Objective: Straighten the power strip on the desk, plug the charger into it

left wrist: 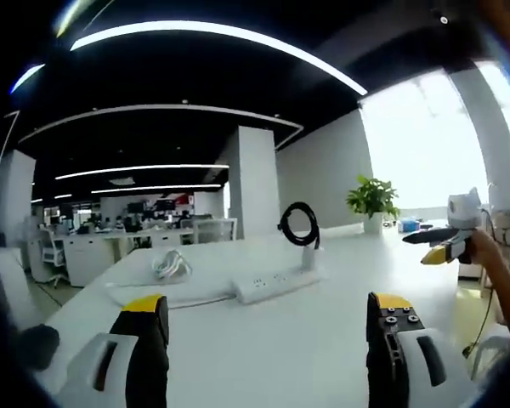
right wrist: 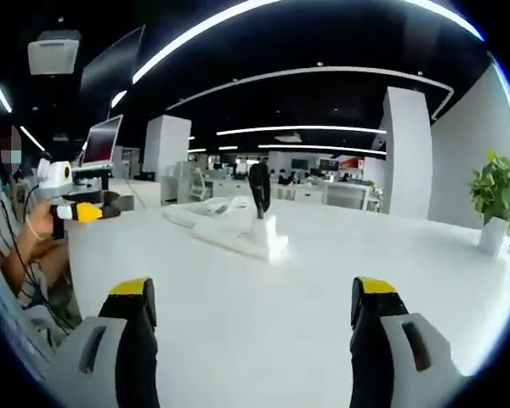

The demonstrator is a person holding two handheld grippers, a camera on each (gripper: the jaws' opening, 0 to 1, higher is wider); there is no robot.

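A white power strip (left wrist: 276, 283) (right wrist: 229, 240) lies in the middle of the white desk (left wrist: 263, 357) (right wrist: 255, 357), its white cord bundled (left wrist: 170, 265) at one end. A white charger (left wrist: 308, 257) (right wrist: 264, 231) with a coiled black cable (left wrist: 299, 223) (right wrist: 259, 189) stands at the strip's other end; whether it is plugged in I cannot tell. My left gripper (left wrist: 267, 301) is open, short of the strip, holding nothing. My right gripper (right wrist: 255, 286) is also open and empty, facing the strip from the other side. Each gripper (left wrist: 446, 245) (right wrist: 81, 211) shows in the other's view, held by a hand.
A potted plant (left wrist: 372, 200) (right wrist: 497, 191) stands at the desk's far edge near bright windows. A monitor (right wrist: 102, 140) sits beyond the person's arm (right wrist: 34, 246). More desks and chairs (left wrist: 76, 251) fill the office behind.
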